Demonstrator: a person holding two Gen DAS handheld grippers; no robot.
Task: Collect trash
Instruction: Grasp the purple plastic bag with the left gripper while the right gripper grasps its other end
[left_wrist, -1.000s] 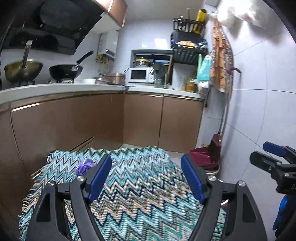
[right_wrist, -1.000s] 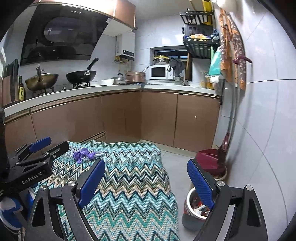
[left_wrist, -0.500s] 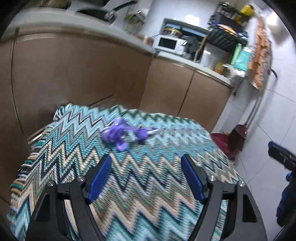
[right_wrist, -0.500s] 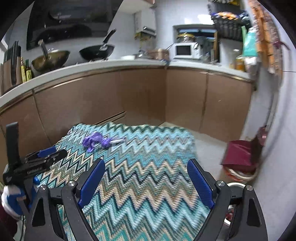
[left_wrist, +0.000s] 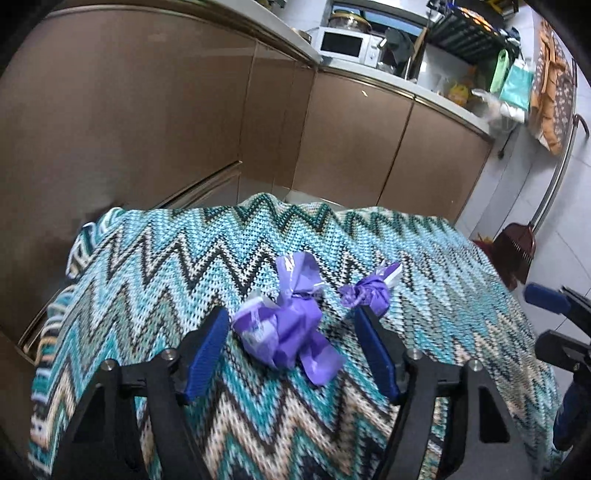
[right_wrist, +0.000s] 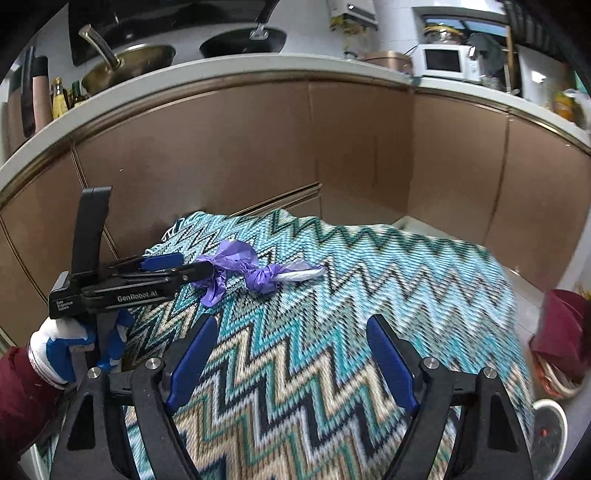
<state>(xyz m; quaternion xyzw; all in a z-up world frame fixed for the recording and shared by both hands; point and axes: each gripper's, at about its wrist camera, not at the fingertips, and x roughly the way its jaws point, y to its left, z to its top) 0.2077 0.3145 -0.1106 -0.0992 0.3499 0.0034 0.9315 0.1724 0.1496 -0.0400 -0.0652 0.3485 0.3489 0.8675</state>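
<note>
In the left wrist view, the left gripper (left_wrist: 291, 347) hangs over the zigzag cloth (left_wrist: 184, 273) that covers the table, released and with its jaws closing. The larger purple wrapper (left_wrist: 284, 325), a crumpled plastic scrap, lies between the blue pads (left_wrist: 207, 354) without either pad pressing on it. A smaller purple wrapper (left_wrist: 369, 291) lies just beside it, toward the table's right edge, with its tail close behind the right pad. The risk here, as I judge it, is a closing pad clipping this second scrap and flicking it off the table, or the pads pinching a fold of the knitted cloth along with the plastic and dragging the cover. The light wrapper could also slide out sideways if only one loose flap is caught.

In the right wrist view, the right gripper (right_wrist: 288, 354) is released too, jaws closing on nothing, over the bare middle of the cloth (right_wrist: 332, 314). Both scraps, the larger purple wrapper (right_wrist: 225, 266) and the smaller purple wrapper (right_wrist: 273, 275), lie toward the far left corner, well ahead of its pads. The left gripper (right_wrist: 192, 267), held in a gloved hand (right_wrist: 62, 347), already reaches the larger one. If both tools go for that corner, they may collide. A bin (right_wrist: 550, 435) shows on the floor past the right edge; a loosely held scrap could drop short of it.
</note>
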